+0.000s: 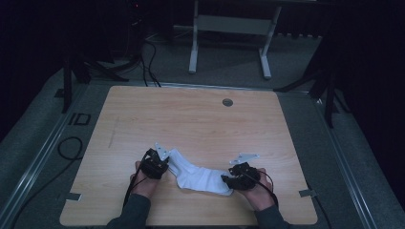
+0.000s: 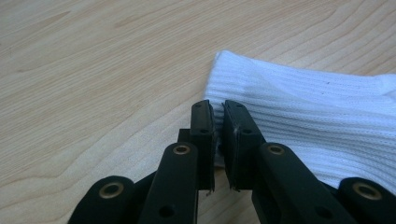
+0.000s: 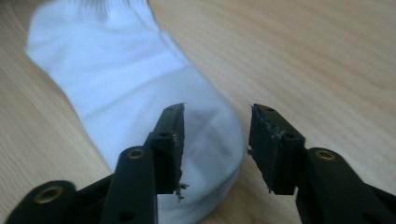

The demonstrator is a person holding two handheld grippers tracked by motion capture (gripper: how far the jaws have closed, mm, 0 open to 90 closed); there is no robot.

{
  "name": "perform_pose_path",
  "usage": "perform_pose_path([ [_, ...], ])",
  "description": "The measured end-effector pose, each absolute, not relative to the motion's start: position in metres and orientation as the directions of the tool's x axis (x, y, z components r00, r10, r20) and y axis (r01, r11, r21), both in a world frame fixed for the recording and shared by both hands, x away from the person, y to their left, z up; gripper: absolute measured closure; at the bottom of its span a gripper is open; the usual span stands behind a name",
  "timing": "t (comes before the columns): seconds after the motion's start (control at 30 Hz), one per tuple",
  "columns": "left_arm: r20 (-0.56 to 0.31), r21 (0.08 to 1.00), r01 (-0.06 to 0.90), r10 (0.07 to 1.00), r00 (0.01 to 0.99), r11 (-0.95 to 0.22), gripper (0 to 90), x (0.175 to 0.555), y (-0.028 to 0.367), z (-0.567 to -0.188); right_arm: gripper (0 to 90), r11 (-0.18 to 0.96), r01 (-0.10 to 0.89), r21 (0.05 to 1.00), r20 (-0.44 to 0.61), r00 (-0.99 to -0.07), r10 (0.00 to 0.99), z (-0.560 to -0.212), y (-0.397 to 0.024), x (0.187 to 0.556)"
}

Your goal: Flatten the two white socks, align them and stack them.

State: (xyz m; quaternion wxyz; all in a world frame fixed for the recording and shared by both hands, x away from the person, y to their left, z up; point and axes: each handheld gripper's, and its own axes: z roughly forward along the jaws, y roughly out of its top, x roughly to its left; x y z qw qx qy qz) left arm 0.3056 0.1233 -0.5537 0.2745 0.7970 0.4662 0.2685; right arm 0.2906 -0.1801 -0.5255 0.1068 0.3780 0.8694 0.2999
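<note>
Down at the near edge of the pale wooden table (image 1: 200, 114), our left gripper (image 2: 217, 122) at about seven o'clock has its jaws pinched narrow on the ribbed cuff of the white cotton sock (image 1: 200, 176). At five o'clock our right gripper (image 3: 215, 140) stands with jaws parted, pads clear, the sock's rounded toe lying under and between them. The sock stretches bent between both grippers, flat on the wood. Farther out, at twelve o'clock, we spot a small round grey grommet (image 1: 228, 102).
</note>
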Motion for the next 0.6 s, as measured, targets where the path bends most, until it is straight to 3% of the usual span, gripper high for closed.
perform_pose_path([
  [0.2,0.18,0.683,0.596,0.888,0.423,-0.422,84.8,0.305,0.123,-0.553,81.8,0.597,0.57,0.564,-0.024,-0.712,0.702,-0.535,-0.176,0.286],
  [0.6,0.186,0.664,0.61,0.885,0.426,-0.433,89.4,0.301,0.121,-0.551,85.4,0.617,0.563,0.55,-0.086,-0.697,0.712,-0.541,-0.183,0.292],
])
